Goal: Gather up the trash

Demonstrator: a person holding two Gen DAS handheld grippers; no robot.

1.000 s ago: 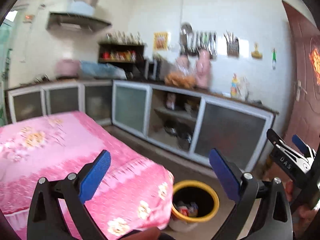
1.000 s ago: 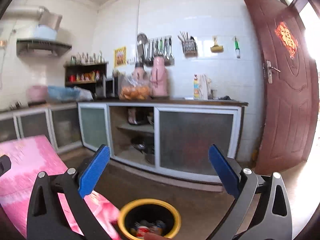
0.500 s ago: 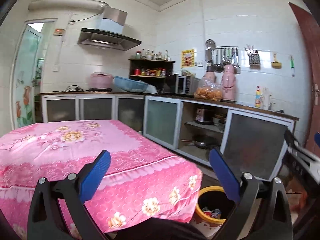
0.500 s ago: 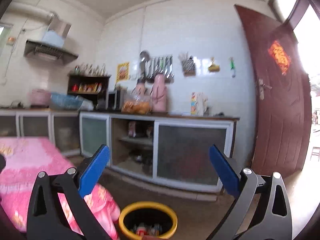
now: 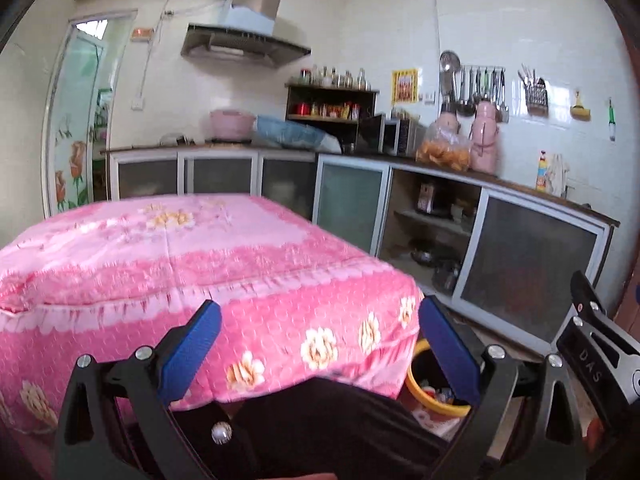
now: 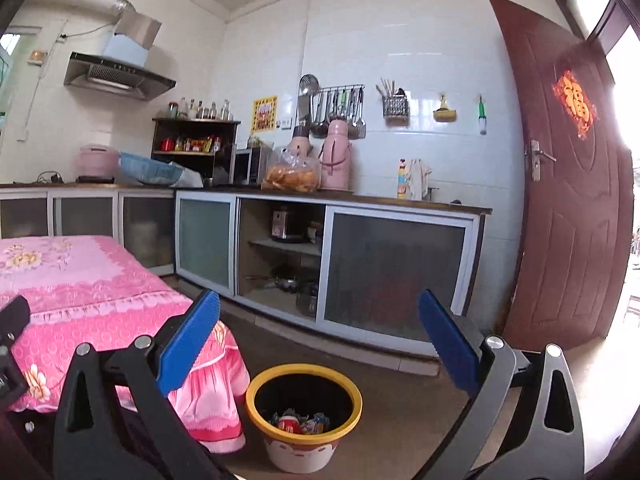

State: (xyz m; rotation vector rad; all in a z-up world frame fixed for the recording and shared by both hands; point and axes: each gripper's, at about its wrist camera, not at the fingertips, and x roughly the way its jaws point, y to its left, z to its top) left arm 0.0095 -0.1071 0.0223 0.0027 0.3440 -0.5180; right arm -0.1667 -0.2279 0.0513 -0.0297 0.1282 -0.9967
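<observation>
**Both grippers empty above the bin**

Hovering wide open, the right gripper (image 6: 319, 336) and the left gripper (image 5: 320, 340) hold nothing. The yellow-rimmed trash bin (image 6: 304, 390) sits at the lower centre of the right view, wrappers inside, just beside the pink table cloth (image 5: 192, 256). No loose trash shows on the cloth; reaching low risks snagging that draped edge or knocking the bin.

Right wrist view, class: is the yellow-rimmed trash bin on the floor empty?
No: the yellow-rimmed trash bin has crumpled wrappers lying at its bottom, visible through its open top.
</observation>
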